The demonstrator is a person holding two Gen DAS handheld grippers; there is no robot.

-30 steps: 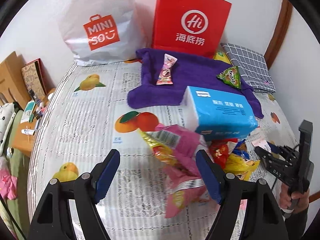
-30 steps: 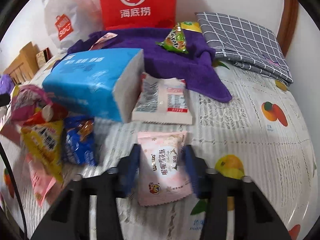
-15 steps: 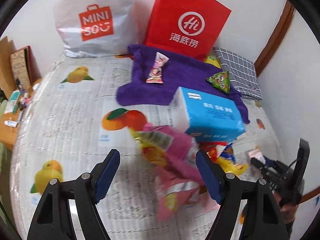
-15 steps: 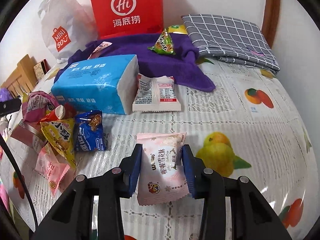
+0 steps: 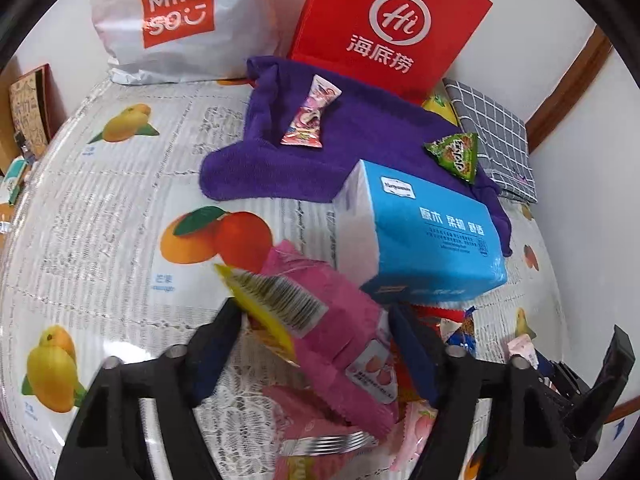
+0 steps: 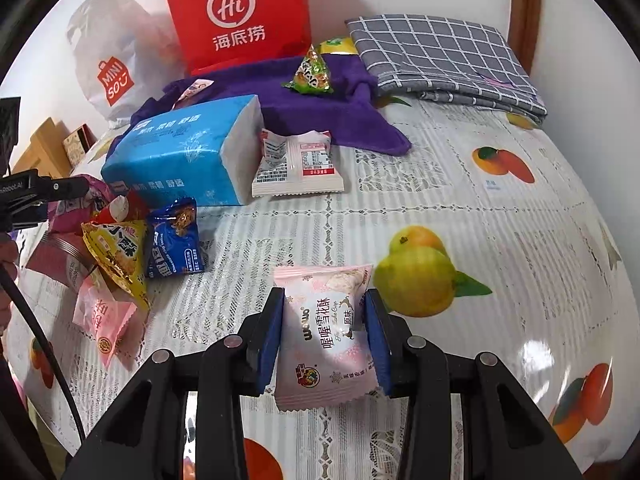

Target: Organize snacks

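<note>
My left gripper (image 5: 316, 320) hangs low over a heap of snacks. Its jaws are closing around a magenta packet (image 5: 340, 320) with a yellow packet (image 5: 272, 300) lying across it; the pads look just clear of the wrappers. My right gripper (image 6: 324, 304) is shut on a pale pink packet (image 6: 326, 344), held a little above the fruit-print tablecloth (image 6: 460, 184). Beside the heap lie a blue packet (image 6: 174, 240), a yellow triangular packet (image 6: 116, 252) and a white packet (image 6: 298, 164). On the purple towel (image 5: 360, 136) rest a pink candy (image 5: 308, 116) and a green triangular snack (image 5: 456, 156).
A blue tissue pack (image 5: 424, 240) stands just behind the heap. A red paper bag (image 5: 392, 32) and a white shopping bag (image 5: 176, 20) lean on the back wall. A folded grey checked cloth (image 5: 492, 132) lies at the back right. Wooden furniture (image 6: 44, 144) stands off the left edge.
My left gripper came down closer onto the snack heap and its jaws narrowed around the magenta packet. The right gripper shifted sideways and rolled a little, still gripping the pale pink packet.
</note>
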